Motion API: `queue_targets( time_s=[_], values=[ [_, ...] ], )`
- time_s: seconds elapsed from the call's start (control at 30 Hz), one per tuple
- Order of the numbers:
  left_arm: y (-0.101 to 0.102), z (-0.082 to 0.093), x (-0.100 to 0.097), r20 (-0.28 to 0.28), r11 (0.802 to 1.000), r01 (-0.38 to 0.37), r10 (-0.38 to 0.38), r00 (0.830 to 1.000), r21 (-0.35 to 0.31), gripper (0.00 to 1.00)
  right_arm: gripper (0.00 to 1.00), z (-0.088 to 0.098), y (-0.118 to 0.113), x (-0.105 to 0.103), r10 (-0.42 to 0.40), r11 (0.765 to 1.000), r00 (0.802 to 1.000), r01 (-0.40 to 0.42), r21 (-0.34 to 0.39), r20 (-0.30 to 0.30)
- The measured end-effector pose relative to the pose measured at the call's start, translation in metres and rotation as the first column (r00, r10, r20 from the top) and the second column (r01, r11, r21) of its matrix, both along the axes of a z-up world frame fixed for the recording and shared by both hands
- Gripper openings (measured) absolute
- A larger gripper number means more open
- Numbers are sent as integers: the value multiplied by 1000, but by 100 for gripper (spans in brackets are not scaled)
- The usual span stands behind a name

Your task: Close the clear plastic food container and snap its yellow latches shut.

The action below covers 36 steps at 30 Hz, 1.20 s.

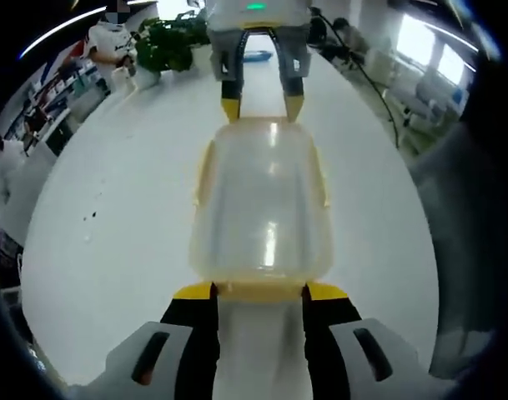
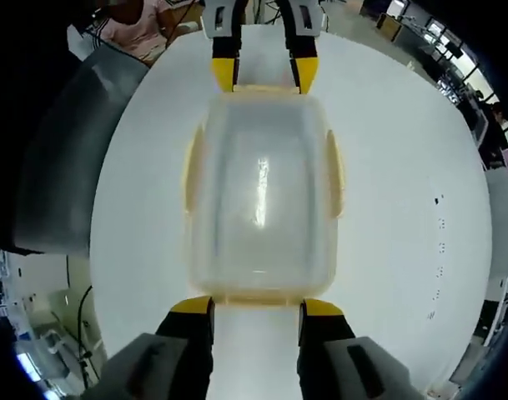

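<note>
The clear food container (image 1: pixel 262 208), lid on, sits mid-surface (image 1: pixel 112 217), its long axis running from 6 to 12 o'clock between my grippers. My left gripper (image 1: pixel 260 292) meets the near end latch at 6, jaws apart; my right gripper (image 2: pixel 257 307) faces it from the far end, equally near, jaws also apart.

The container (image 1: pixel 262 200) is cloudy, shiny plastic with smooth yellow latches (image 2: pixel 334 171). The white table (image 1: pixel 120 217) looks smooth.
</note>
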State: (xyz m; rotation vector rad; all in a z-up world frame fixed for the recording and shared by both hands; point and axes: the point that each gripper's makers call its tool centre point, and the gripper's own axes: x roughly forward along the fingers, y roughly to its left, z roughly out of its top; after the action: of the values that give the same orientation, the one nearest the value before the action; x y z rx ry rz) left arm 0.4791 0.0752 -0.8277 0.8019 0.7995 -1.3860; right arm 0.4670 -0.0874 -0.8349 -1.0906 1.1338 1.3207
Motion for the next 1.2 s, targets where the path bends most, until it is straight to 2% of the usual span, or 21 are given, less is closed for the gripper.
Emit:
queue_targets(
  time_s=[0.27,0.33,0.4,0.47,0.6,0.67,0.7,0.73,0.8,0.87,0.9,0.97,1.1,1.2],
  values=[
    [3,-2,2,-24,999,37,-38,999,-15,37,38,-1,2,-2,-23,999,1000,23,38,1],
    [6,-2,3,-34,999,36,-37,999,-21,37,39,-2,2,1,-17,999,1000,16,44,22],
    [8,-2,4,-38,999,29,-30,999,-26,37,50,-5,-3,5,-3,1000,999,2,26,49],
    [13,-3,5,-40,1000,16,-16,999,-14,39,54,-2,-5,5,-12,999,999,10,35,40],
    [22,3,4,-33,1000,18,-18,999,-2,42,53,14,-2,8,-40,994,999,37,100,29],
    [24,10,3,-34,1000,11,-12,999,-22,41,50,20,0,5,-48,990,999,47,132,7],
    [23,14,3,-32,999,8,-9,999,-36,41,49,24,2,5,-54,986,999,53,159,2],
    [17,21,4,-21,996,9,-10,1000,-84,40,48,27,2,5,-62,984,998,61,168,-2],
    [8,32,3,-38,988,-16,10,999,-155,39,47,29,4,7,-58,980,998,53,194,18],
    [8,37,6,-34,986,-26,21,999,-165,39,44,32,9,4,-66,973,998,63,222,6],
    [7,37,6,-29,986,-25,20,999,-168,38,42,35,15,4,-71,962,997,66,266,11],
    [6,36,7,-22,985,-25,22,1000,-170,38,41,38,20,2,-95,949,995,92,301,-3],
    [5,32,6,-21,987,-23,20,1000,-162,38,40,34,18,3,-49,963,998,40,267,27],
    [2,31,6,-19,987,-21,18,1000,-159,37,34,39,27,8,-49,954,998,36,296,37]
  ],
)
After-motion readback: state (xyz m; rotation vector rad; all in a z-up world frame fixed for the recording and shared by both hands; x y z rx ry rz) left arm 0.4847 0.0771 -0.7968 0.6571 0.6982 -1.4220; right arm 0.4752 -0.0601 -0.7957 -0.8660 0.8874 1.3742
